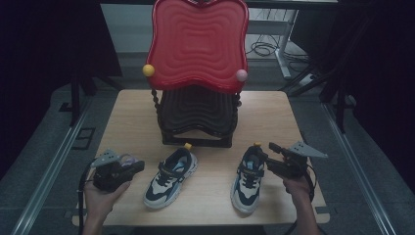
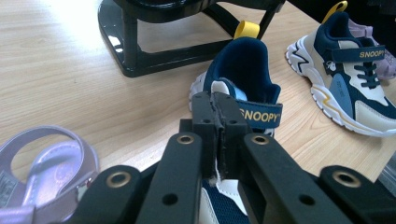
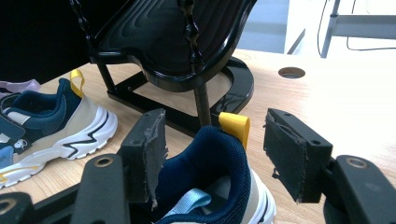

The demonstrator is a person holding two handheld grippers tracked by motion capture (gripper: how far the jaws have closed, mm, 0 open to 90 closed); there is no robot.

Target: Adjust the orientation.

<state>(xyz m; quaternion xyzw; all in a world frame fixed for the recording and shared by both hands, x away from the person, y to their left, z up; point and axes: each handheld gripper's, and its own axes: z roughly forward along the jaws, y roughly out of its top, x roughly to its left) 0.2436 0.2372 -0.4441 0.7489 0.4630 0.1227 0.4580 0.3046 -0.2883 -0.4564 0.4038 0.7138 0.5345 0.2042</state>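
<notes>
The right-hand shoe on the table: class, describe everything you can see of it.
The right-hand shoe is a child's sneaker, navy mesh with cream and pale-blue panels, white sole, yellow heel loop and a strap. It stands upright on the wooden table, heel toward the black rack. The right gripper straddles its heel collar, pads apart from it.

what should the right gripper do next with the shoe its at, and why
Probably close the right gripper on the heel of the right shoe. Its jaws stand open on either side of the navy heel collar, pads not yet pressing, just behind the yellow pull tab.
</notes>
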